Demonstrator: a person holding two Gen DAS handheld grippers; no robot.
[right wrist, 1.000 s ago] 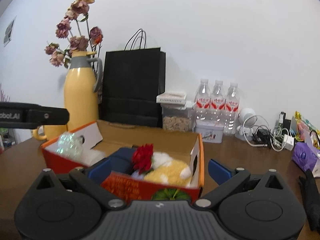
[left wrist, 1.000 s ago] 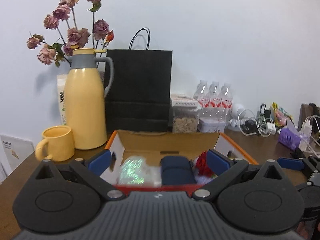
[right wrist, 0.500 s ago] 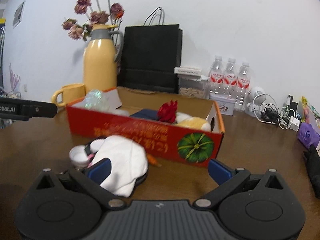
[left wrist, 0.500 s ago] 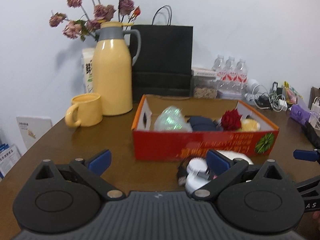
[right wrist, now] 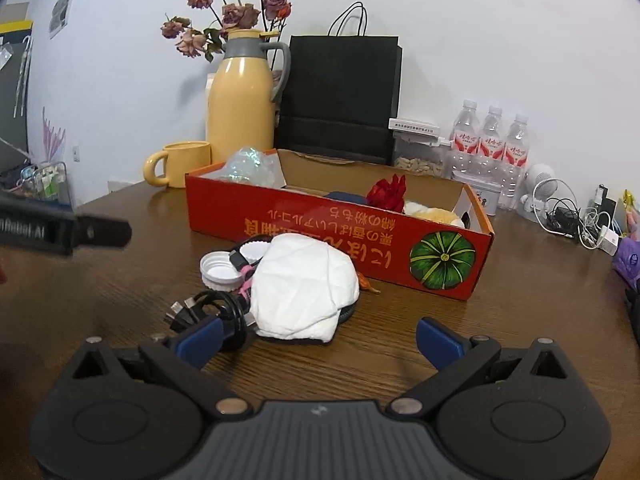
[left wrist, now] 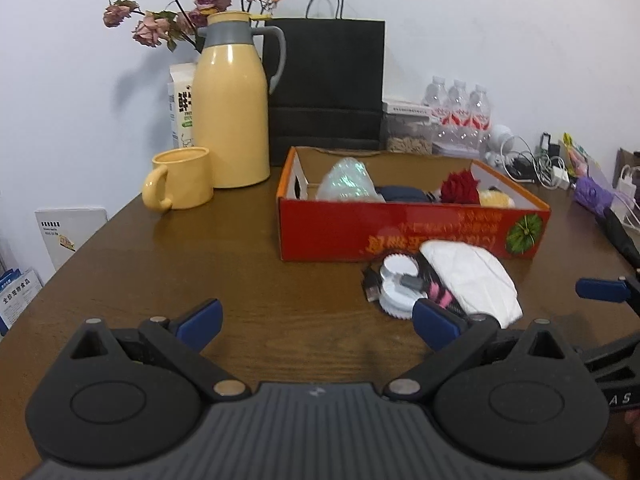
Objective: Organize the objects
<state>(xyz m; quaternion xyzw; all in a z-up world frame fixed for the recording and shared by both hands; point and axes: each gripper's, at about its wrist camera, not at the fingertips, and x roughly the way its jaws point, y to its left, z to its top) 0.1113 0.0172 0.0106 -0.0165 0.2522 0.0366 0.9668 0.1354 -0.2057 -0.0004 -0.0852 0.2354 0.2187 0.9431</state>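
Left wrist view: my left gripper hangs low over the brown wooden table, jaws spread wide and holding nothing. Past its right finger lies a small pile: white bottle caps, a dark cable and a crumpled white cloth, all just in front of the red cardboard box. My right gripper's blue fingertip shows at the right edge.

The right wrist view shows what the left one hides: the black cable coil lies against my right gripper's left finger, and a small orange scrap sits between the cloth and the box. This gripper is also wide open, gripping nothing, level and low to the table. The left tool's black body reaches in from the left edge.

Inside the box I see an iridescent wrapped bundle, a dark blue item, a red rose and something yellow and fluffy.

Behind it stand a yellow mug, a yellow thermos jug with dried roses behind it, a black paper bag, water bottles and tangled chargers along a white wall.
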